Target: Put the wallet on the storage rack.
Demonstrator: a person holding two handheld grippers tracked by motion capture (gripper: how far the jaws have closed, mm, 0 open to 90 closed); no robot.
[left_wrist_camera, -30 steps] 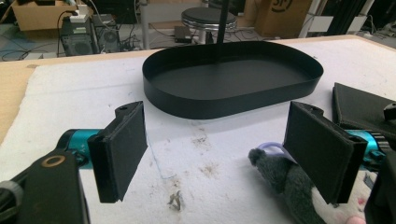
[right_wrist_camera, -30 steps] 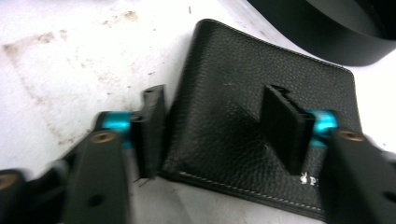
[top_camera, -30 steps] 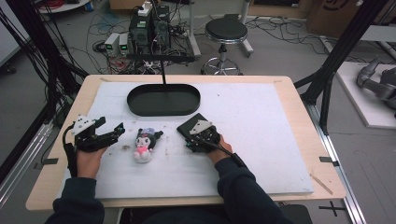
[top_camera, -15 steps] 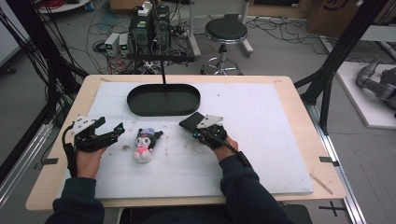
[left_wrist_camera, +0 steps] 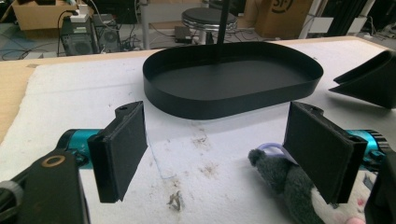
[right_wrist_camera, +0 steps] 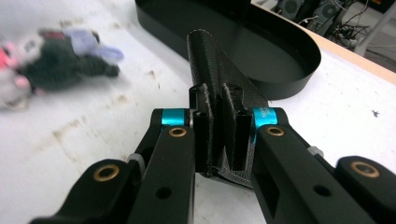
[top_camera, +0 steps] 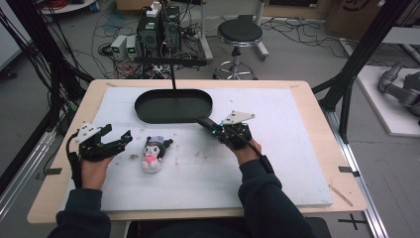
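1. Right gripper [top_camera: 210, 127] is clamped on a flat black textured piece, call it the wallet [right_wrist_camera: 219, 79]. In the right gripper view the jaws are squeezed together with it sandwiched edge-on between the pads.
2. That wallet [top_camera: 205, 123] is held up off the mat [top_camera: 297, 148], just at the near right rim of the tray [top_camera: 173, 105]. Can't tell if it's touching the rim or not.
3. Left gripper [top_camera: 119, 141] sits at the left side of the mat with its jaws wide apart and nothing between them. Left gripper view shows both pads [left_wrist_camera: 122, 149] with bare stained mat in the gap.
4. Plush [top_camera: 152, 153] is lying on the mat just right of the left gripper, near of the tray. In the left gripper view, its grey ear [left_wrist_camera: 268, 161] pokes in beside the right-hand pad.
5. Tray is a black oval one, empty inside, sitting at the far middle of the mat [left_wrist_camera: 70, 93].
6. Stool [top_camera: 239, 33] and some electronics boxes [top_camera: 158, 29] are on the floor past the table [top_camera: 341, 188].
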